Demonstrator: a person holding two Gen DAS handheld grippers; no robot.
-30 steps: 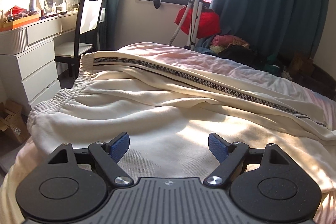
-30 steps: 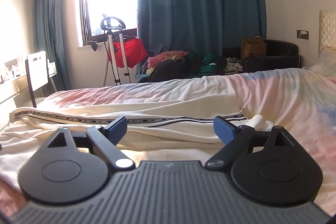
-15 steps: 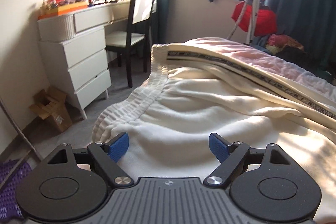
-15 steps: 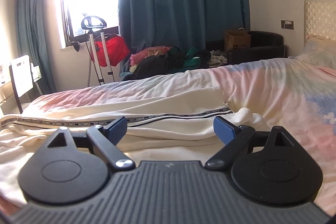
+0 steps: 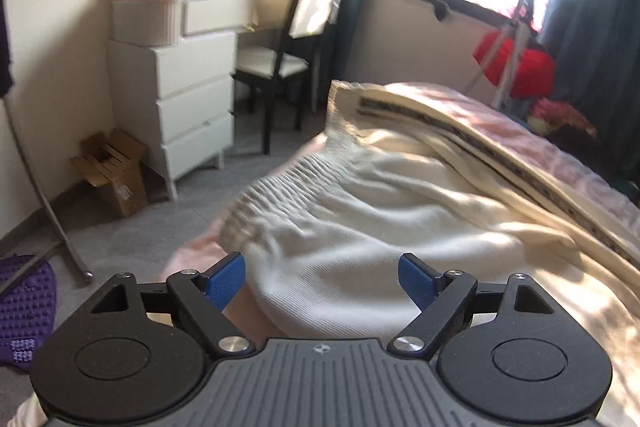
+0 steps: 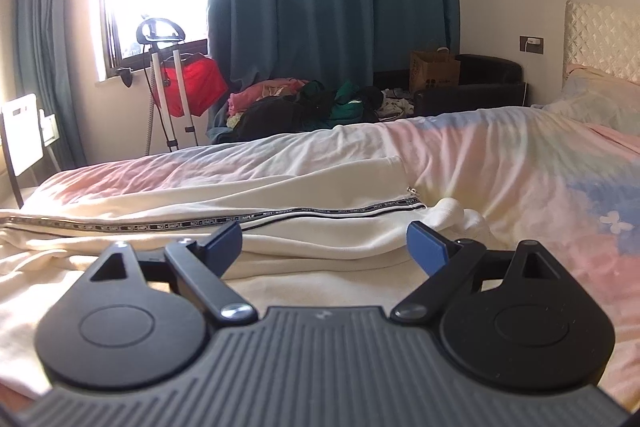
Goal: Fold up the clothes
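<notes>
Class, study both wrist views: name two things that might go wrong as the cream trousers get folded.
1. The elastic waistband lies at the bed's edge; a poor pinch by the open left gripper might let it slip floorward.
2. The open right gripper hovers above layered trouser legs; it might catch only one layer.

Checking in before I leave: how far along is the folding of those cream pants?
Early. Done: the cream pants lie spread along the bed, legs apparently doubled. In hand: nothing; the left claw sits open by the waistband, the right claw open near the cuffs. Left: every crosswise fold.
</notes>
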